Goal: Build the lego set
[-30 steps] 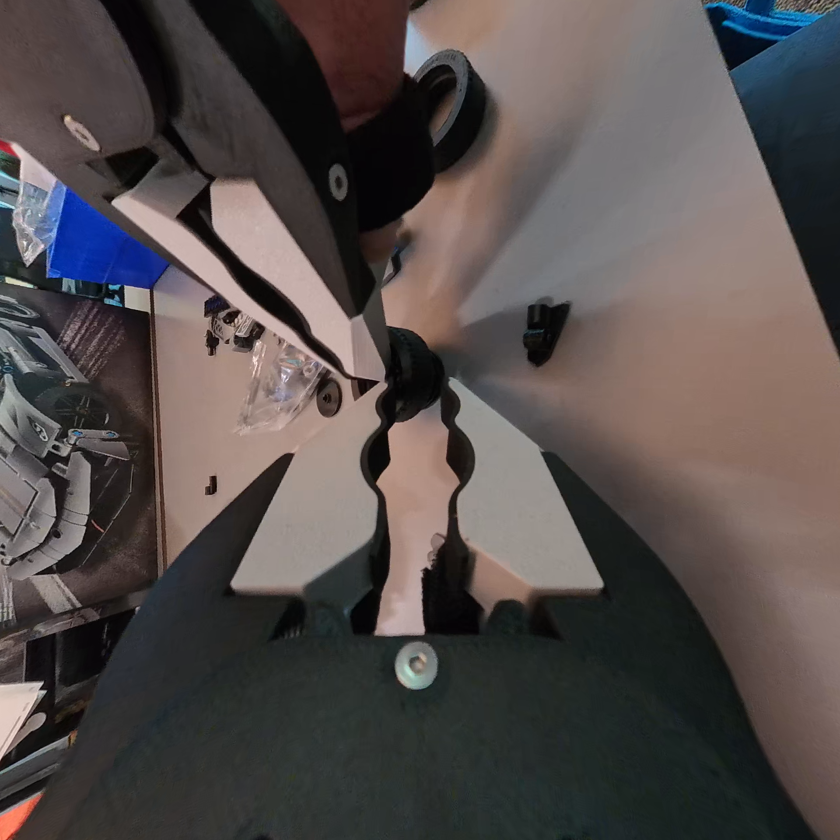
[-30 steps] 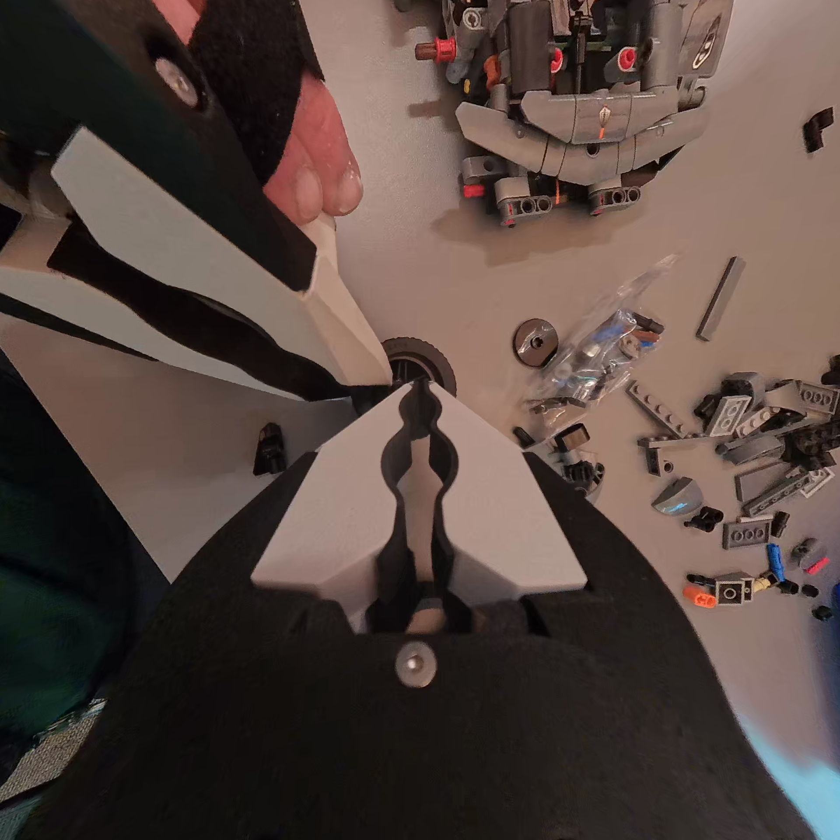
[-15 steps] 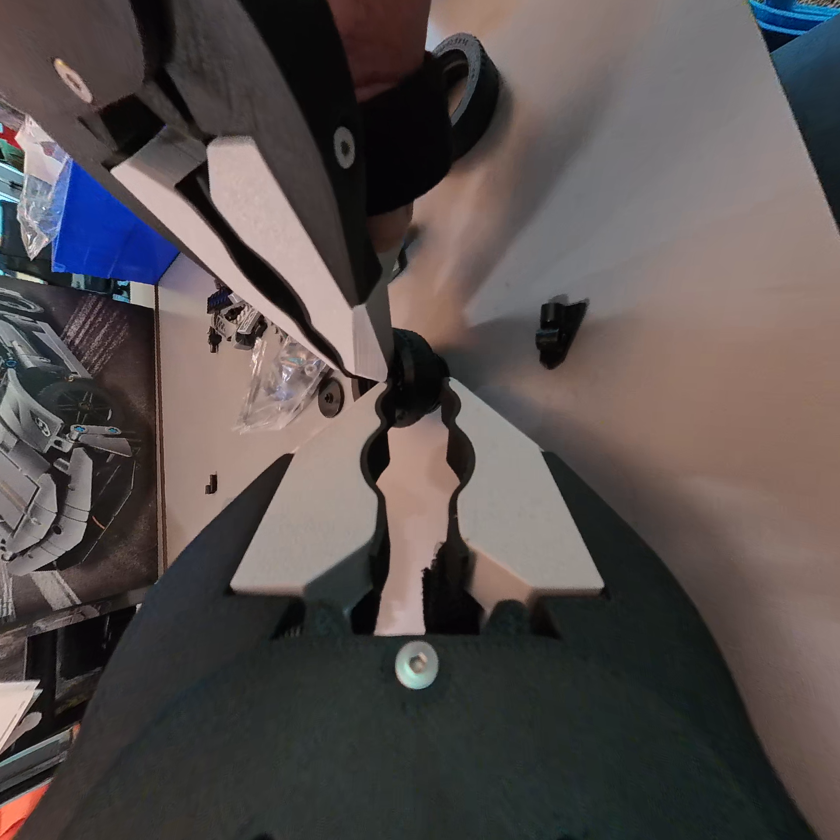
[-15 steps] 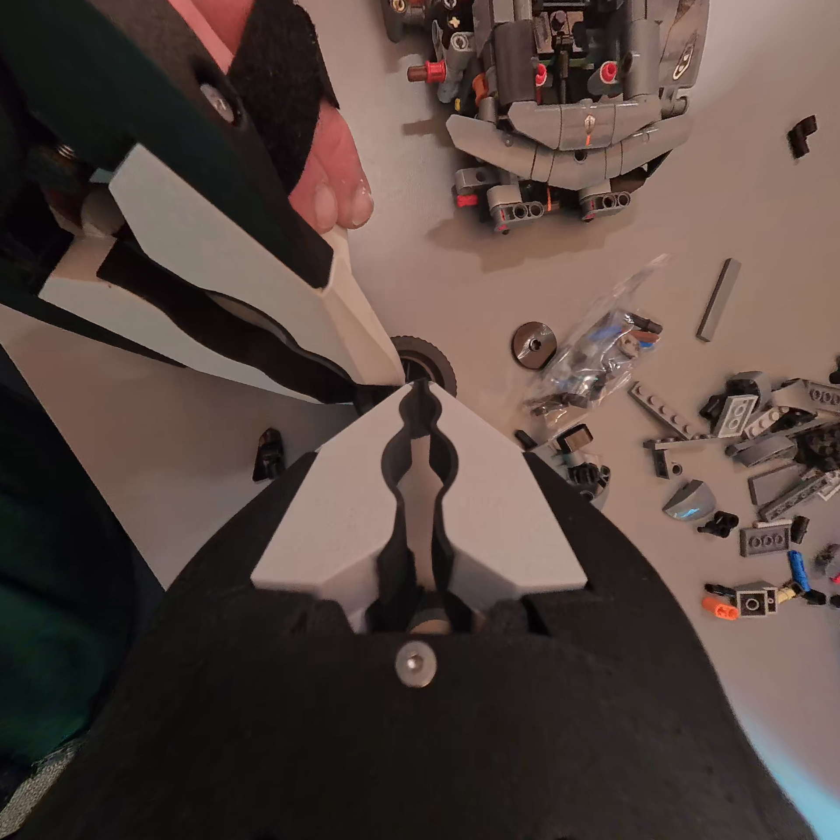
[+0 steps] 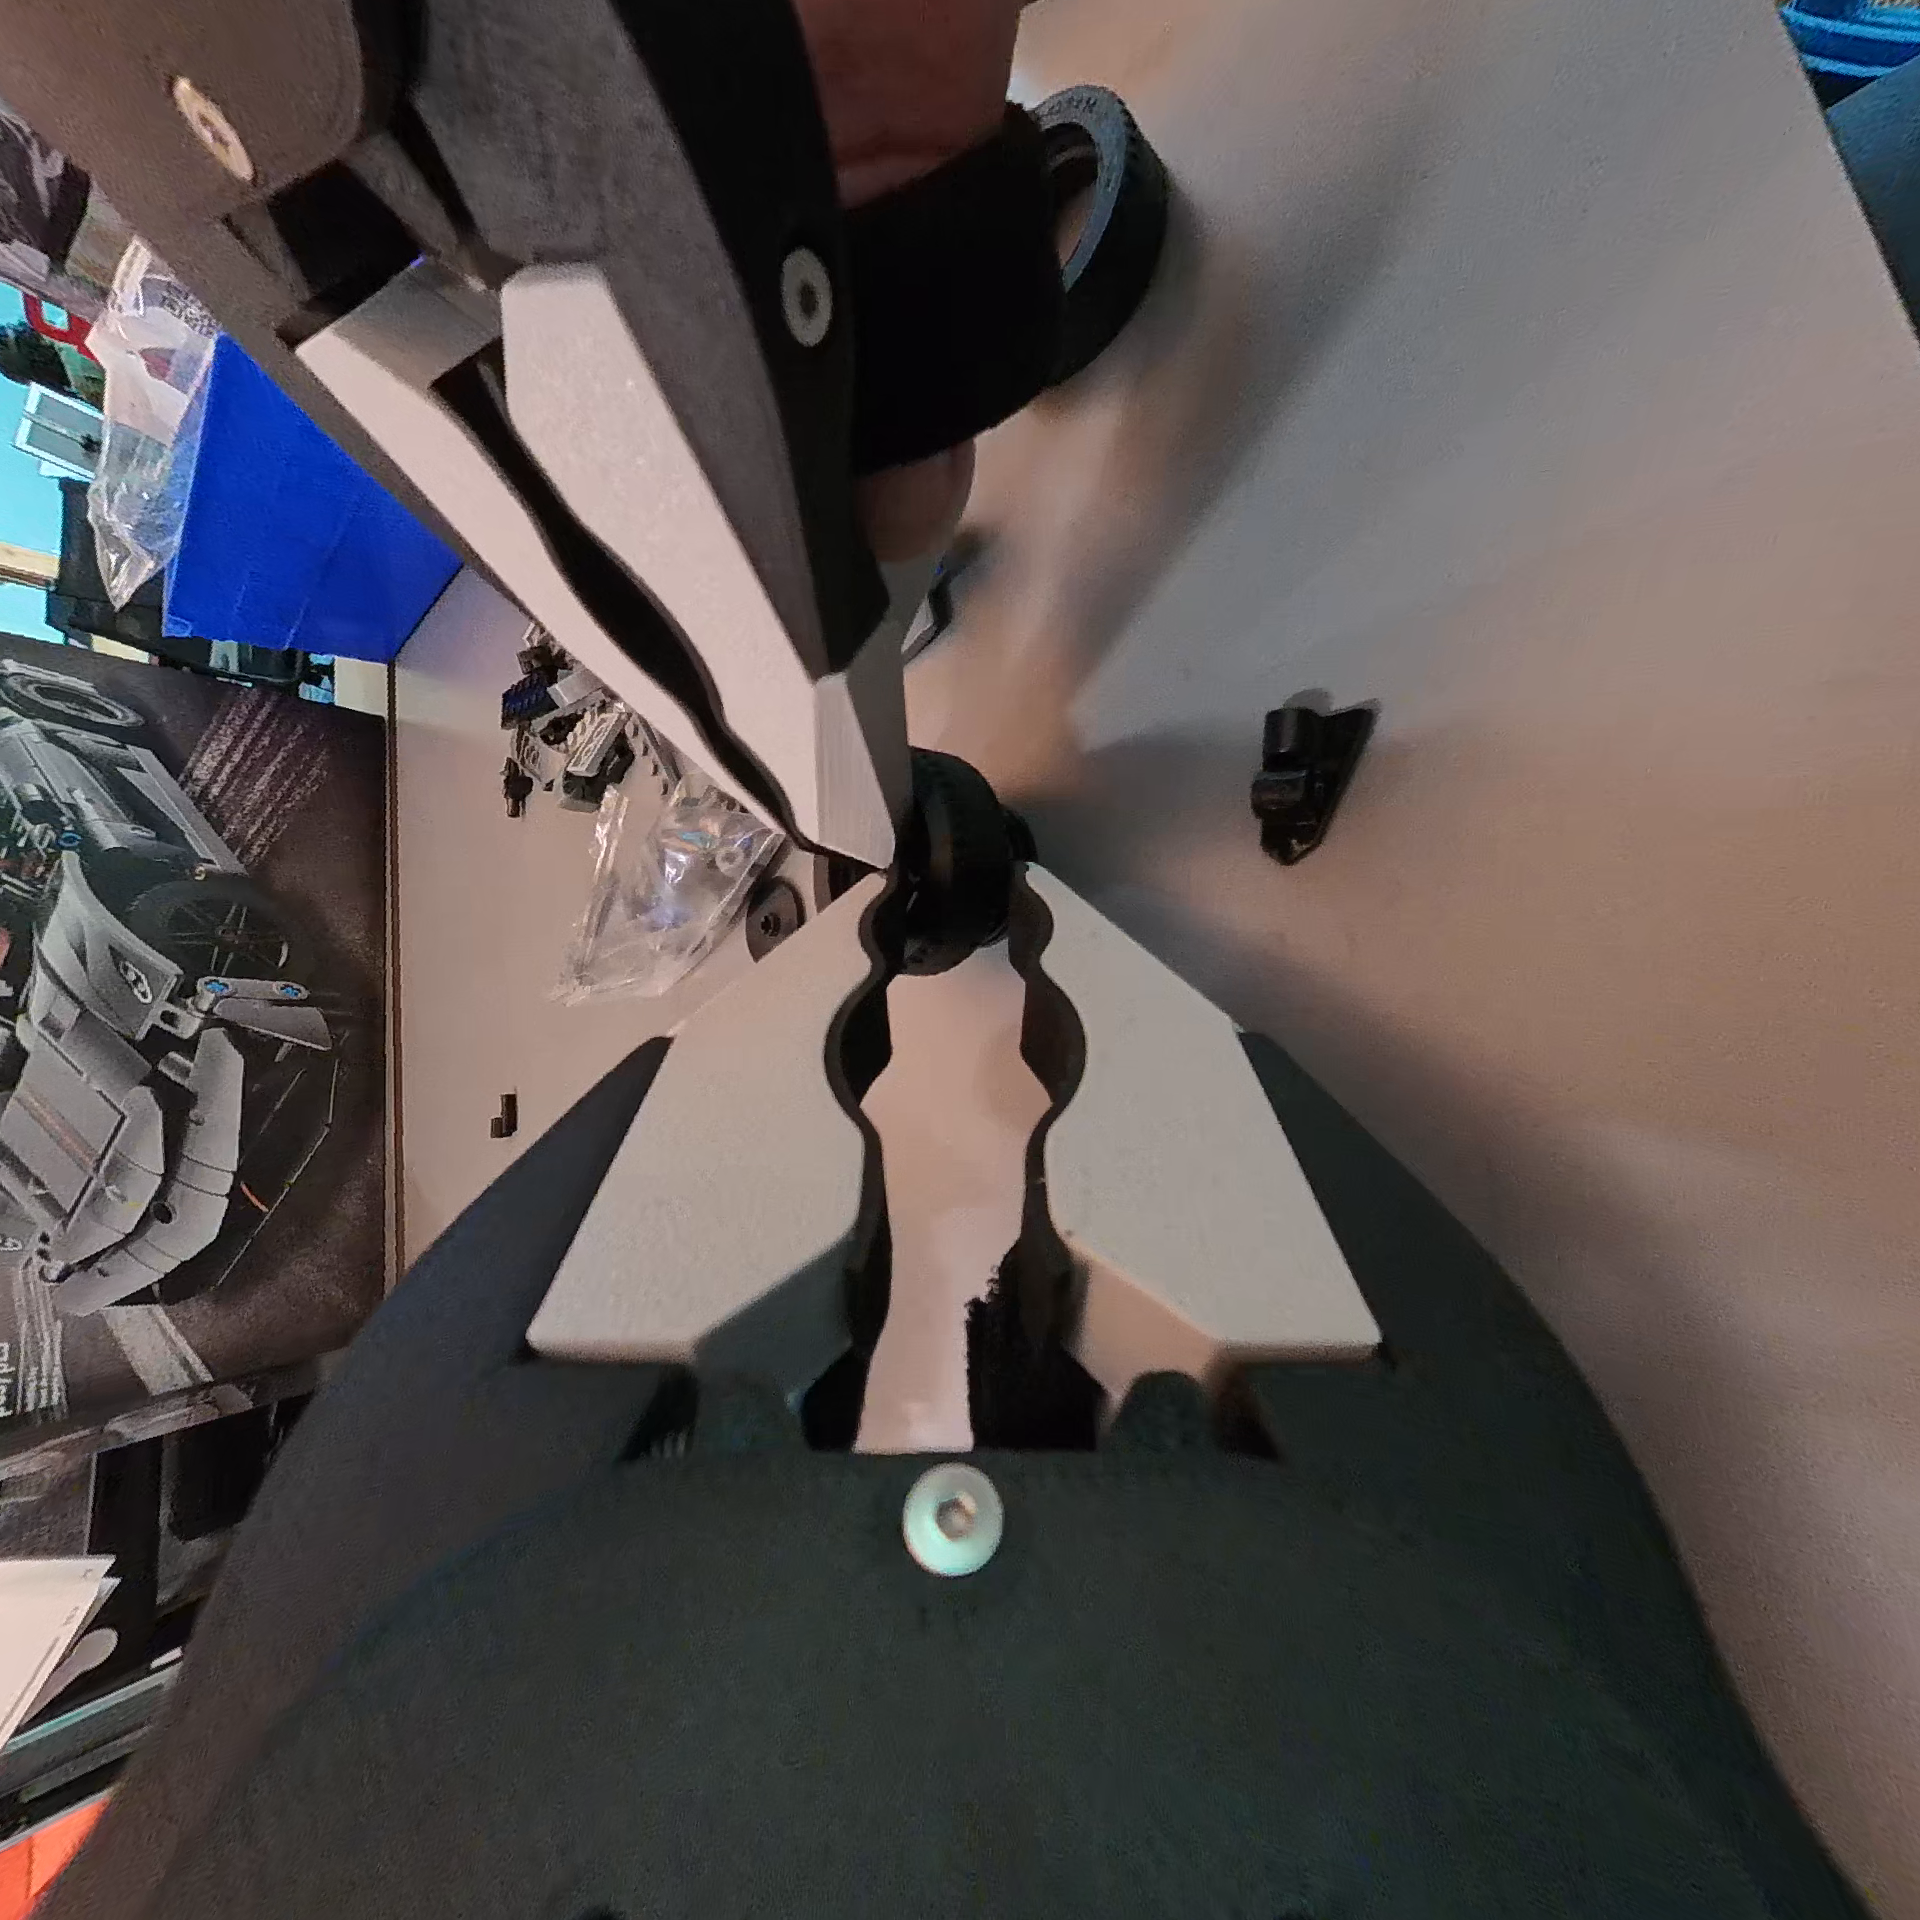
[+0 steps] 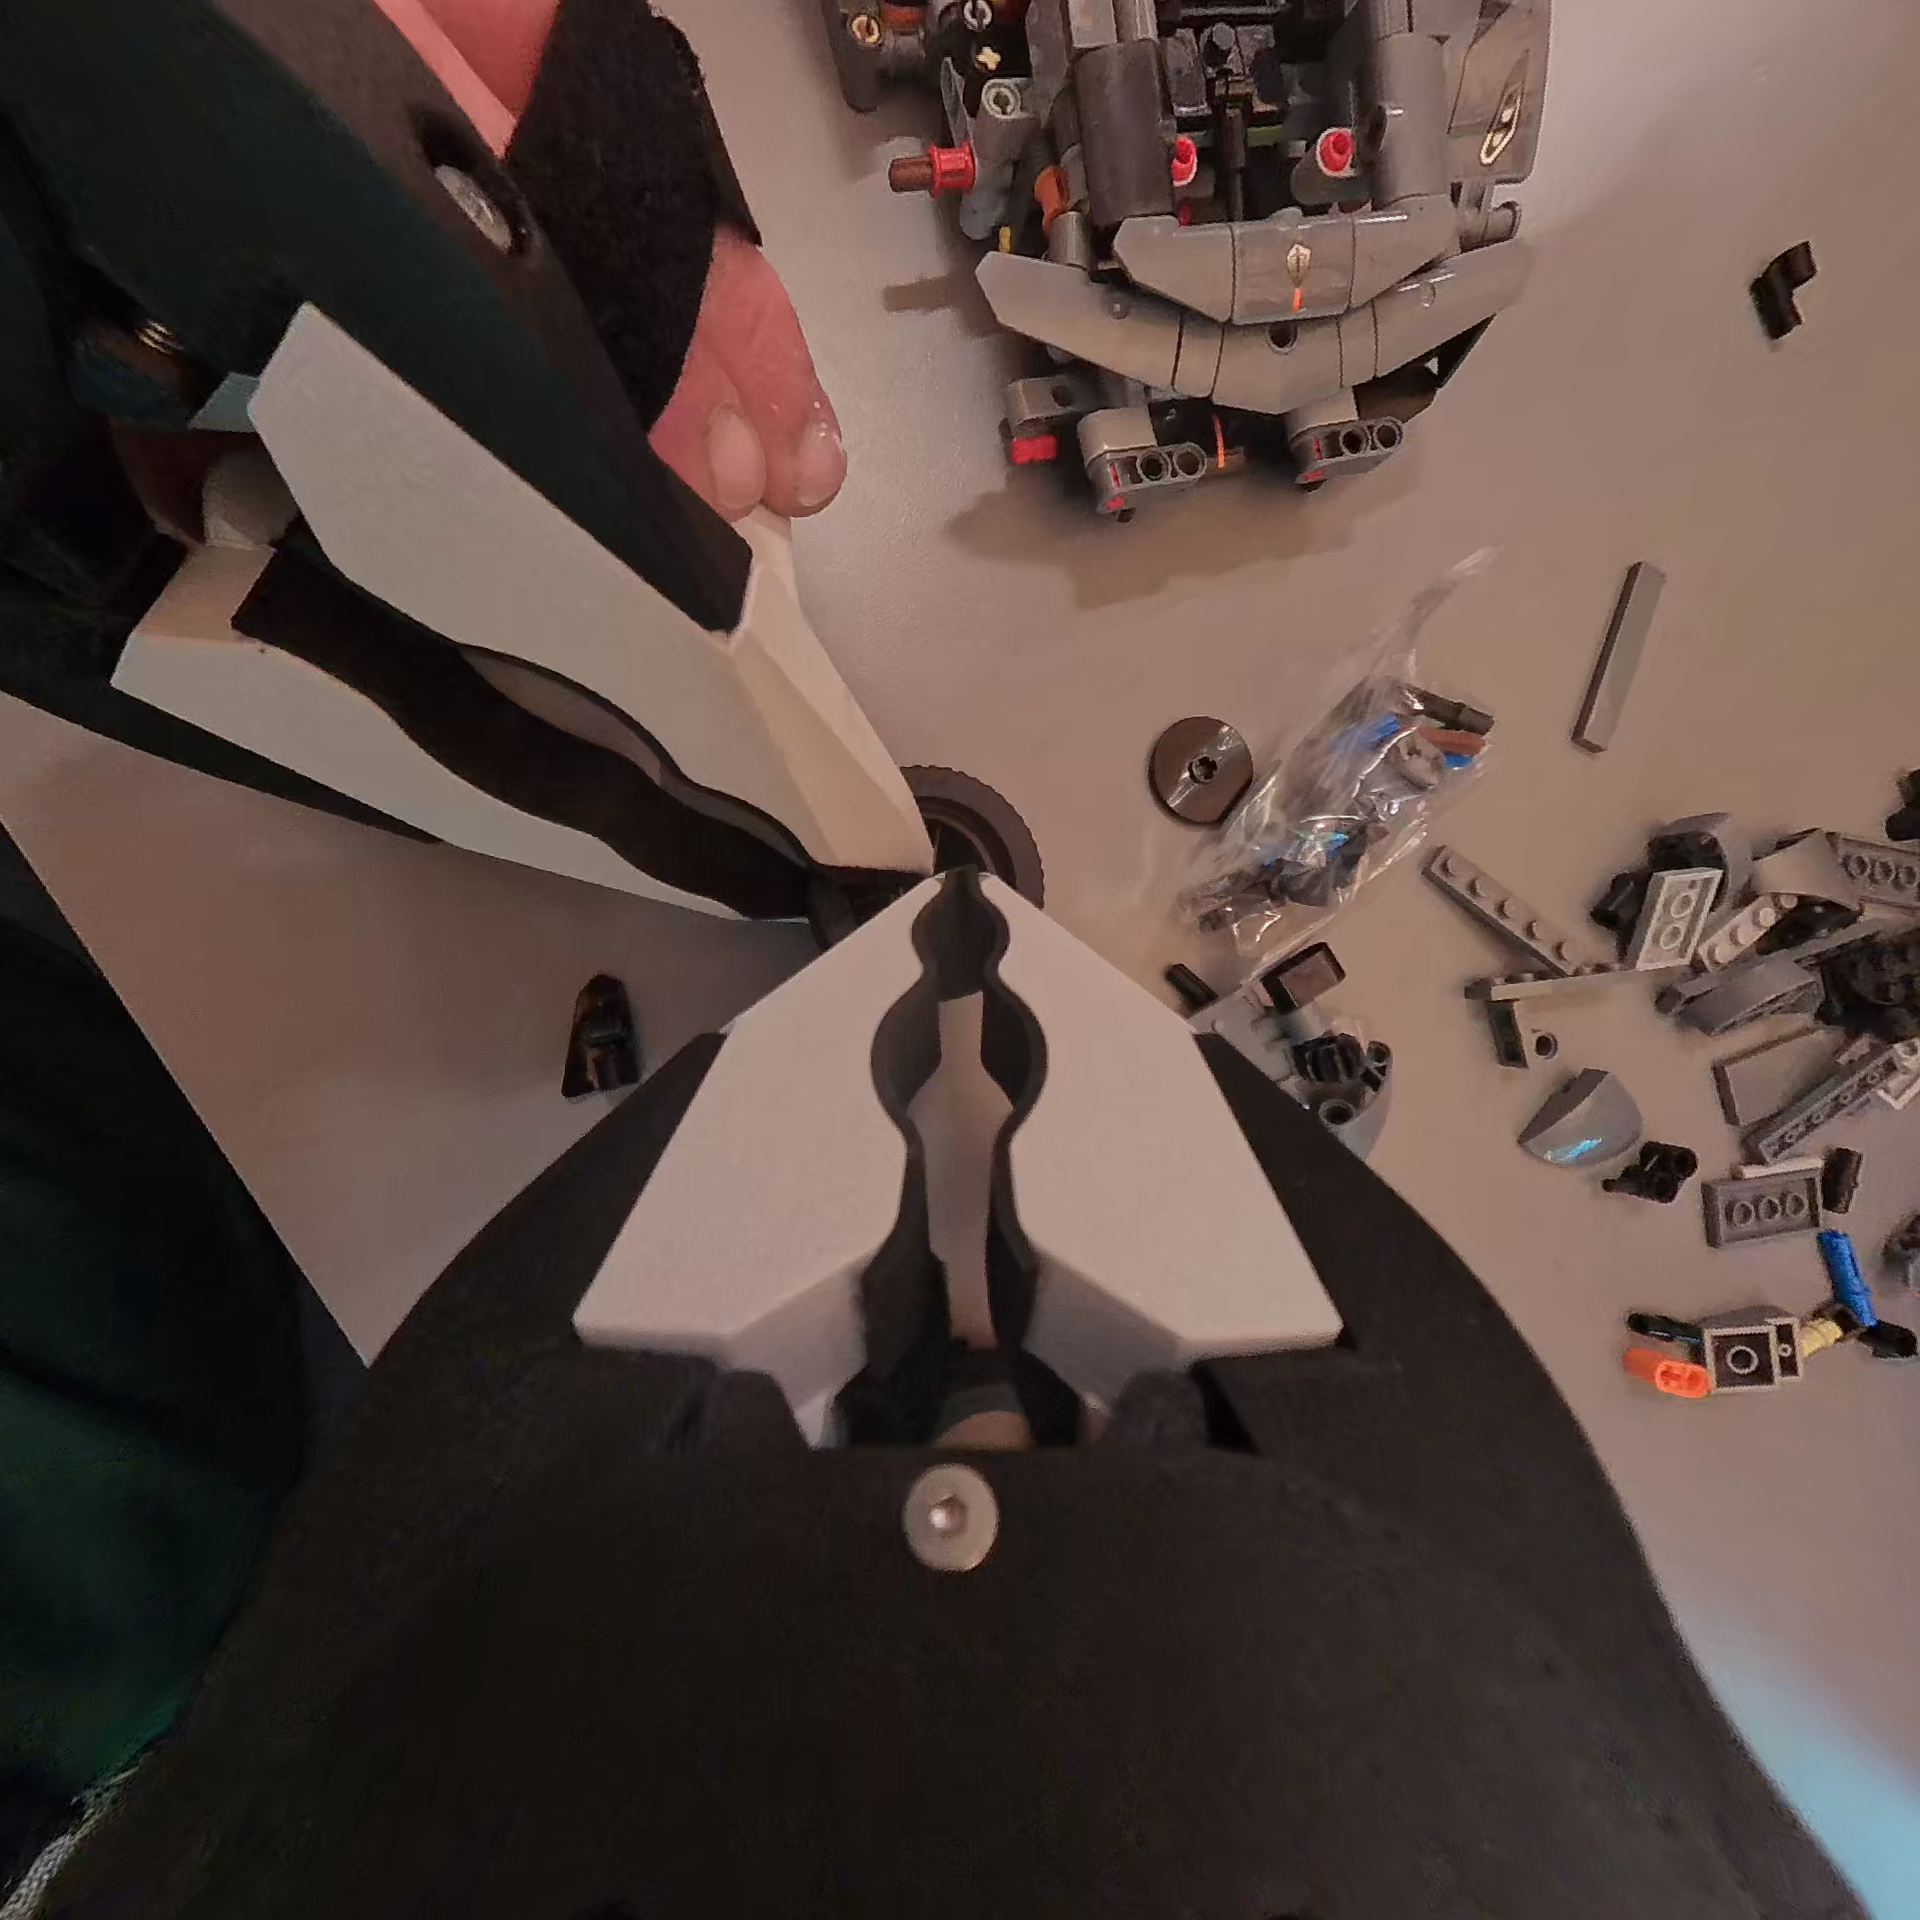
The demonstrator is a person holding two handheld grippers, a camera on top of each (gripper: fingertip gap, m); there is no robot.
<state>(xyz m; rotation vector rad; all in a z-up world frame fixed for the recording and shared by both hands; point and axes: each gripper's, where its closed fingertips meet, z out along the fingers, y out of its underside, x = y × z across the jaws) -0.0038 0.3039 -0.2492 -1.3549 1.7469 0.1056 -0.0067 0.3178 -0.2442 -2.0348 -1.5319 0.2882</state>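
Observation:
My left gripper (image 5: 954,902) is shut on a small black wheel (image 5: 951,868) and holds it by its two faces above the white table (image 5: 1507,935). My right gripper (image 6: 961,881) is shut, and its tips press against the same wheel (image 6: 1003,831) from the side. I cannot tell whether it holds anything. It shows in the left wrist view (image 5: 868,847) coming in from the upper left. The left gripper shows in the right wrist view (image 6: 883,868). The partly built grey lego car (image 6: 1247,260) stands at the far side of the table.
Loose grey and black pieces (image 6: 1766,987), a clear plastic bag (image 6: 1340,790), a dark disc (image 6: 1200,769) and a grey tile (image 6: 1621,655) lie to the right. A small black piece (image 5: 1304,790) lies near the grippers. A spare tyre (image 5: 1112,177) and the set's box (image 5: 156,987) are nearby. My two grippers' fingertips are within a few centimetres of each other.
Both grippers stay joined at the wheel with the same grips. The pair has shifted and tilted slightly, so the table items drift a little in both views.

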